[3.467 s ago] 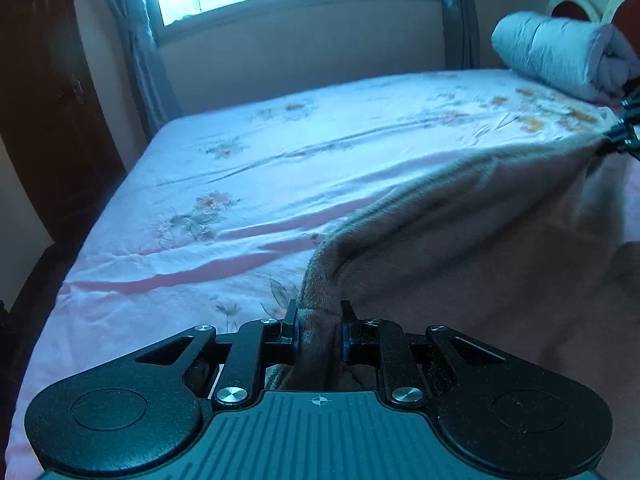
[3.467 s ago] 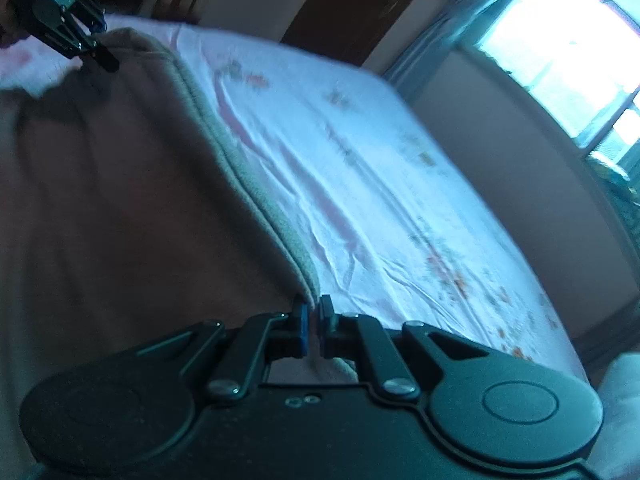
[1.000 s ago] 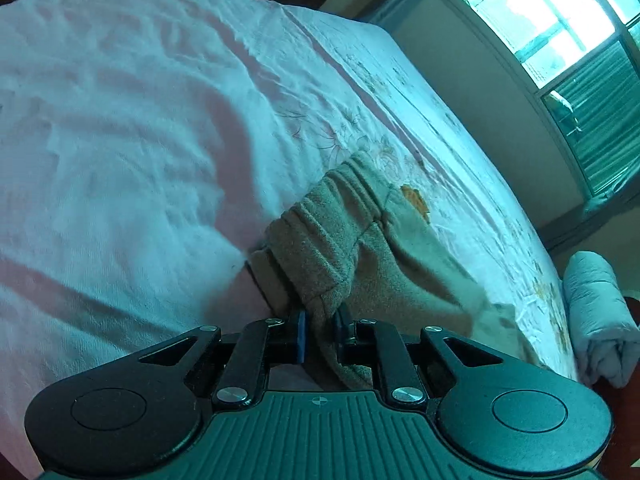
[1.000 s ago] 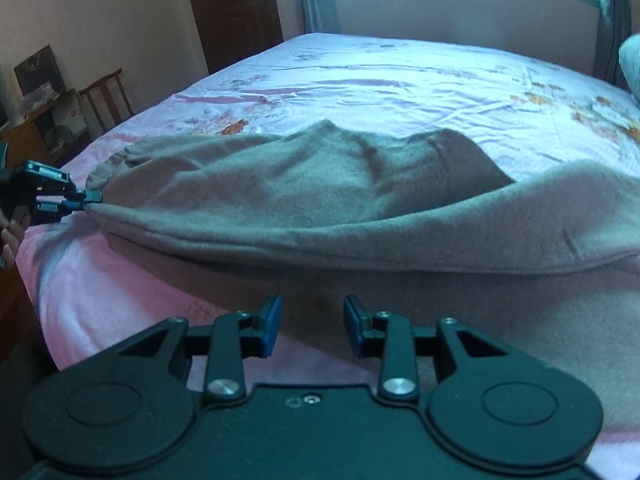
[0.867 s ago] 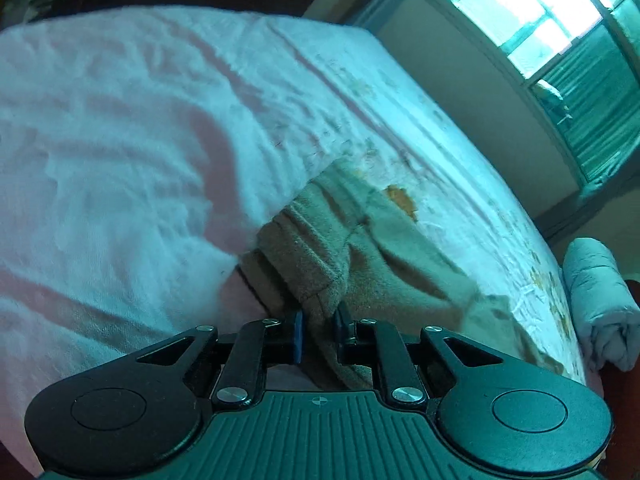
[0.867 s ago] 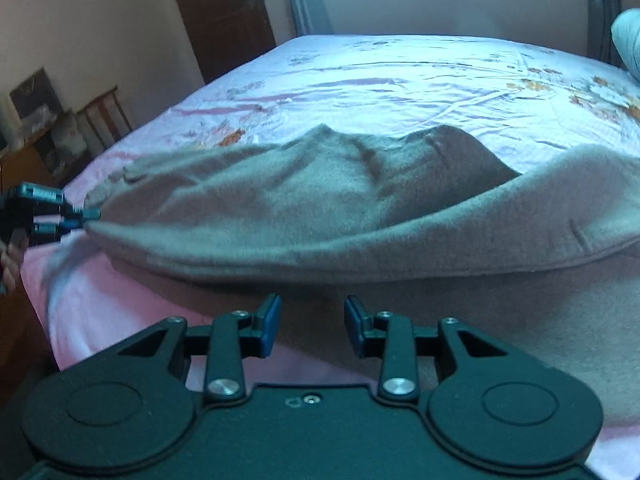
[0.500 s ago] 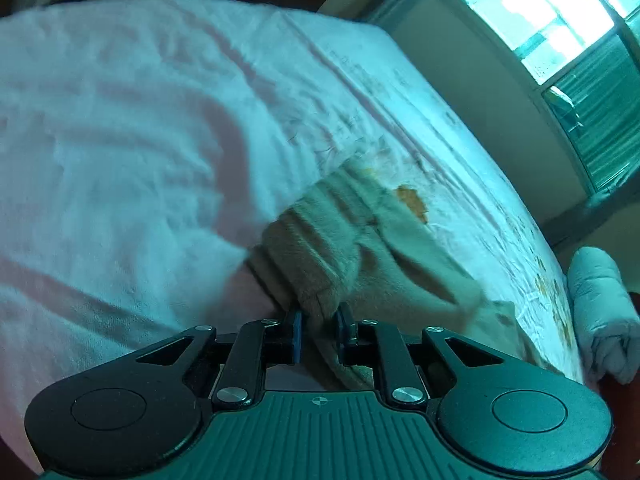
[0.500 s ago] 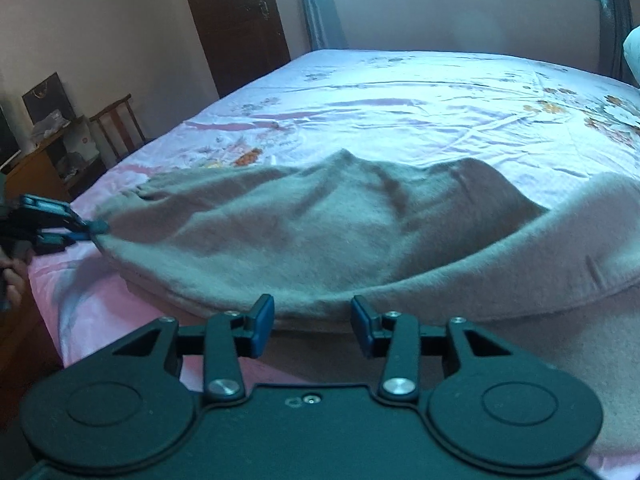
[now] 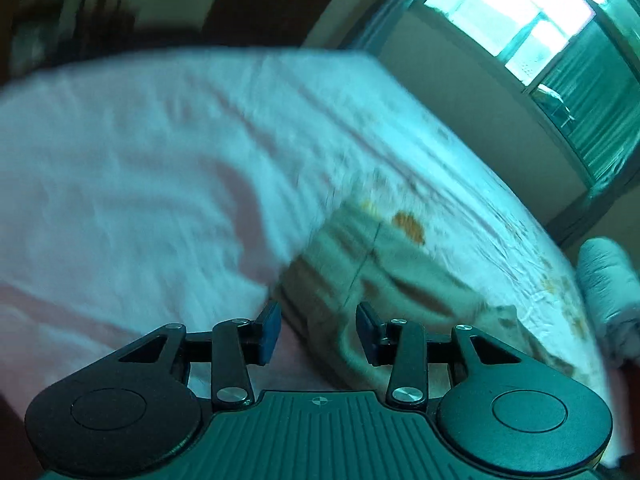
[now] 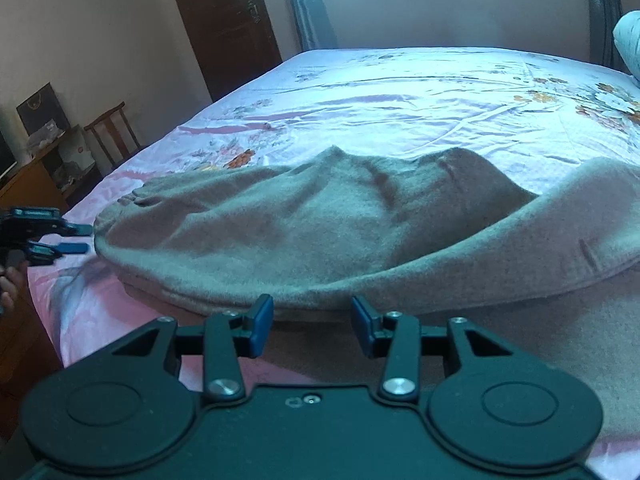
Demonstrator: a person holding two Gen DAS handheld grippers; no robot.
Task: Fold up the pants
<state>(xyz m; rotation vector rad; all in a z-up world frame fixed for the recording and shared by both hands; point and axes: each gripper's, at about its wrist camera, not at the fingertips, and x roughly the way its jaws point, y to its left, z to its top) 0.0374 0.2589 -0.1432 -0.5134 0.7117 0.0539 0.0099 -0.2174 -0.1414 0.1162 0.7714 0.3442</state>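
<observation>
— How many things are you counting?

— One pair of pants, two grippers, one bed. By the wall at the left edge of my right wrist view there's also one wooden chair, and one dark door in the upper left.

— How do the pants look?

— Grey-brown, fleecy, folded over on themselves: the upper layer's rounded fold edge runs across the middle of the right wrist frame, with a lower layer showing beneath it. The ribbed end lies at the left, on the pink flowered sheet near the bed's edge. In my left wrist view everything is blurred; that ribbed end sits centre-bottom.

— And the grippers?

— My left gripper has its jaws spread wide, nothing held, with cloth lying between and beyond the blue pads. My right gripper is likewise wide, empty, just short of the fold edge. From the right wrist view the left gripper shows at the left edge, just beside the ribbed end, apart from it.

— Any containers?

— One bag or box on a cabinet at the far left; contents unreadable.
</observation>
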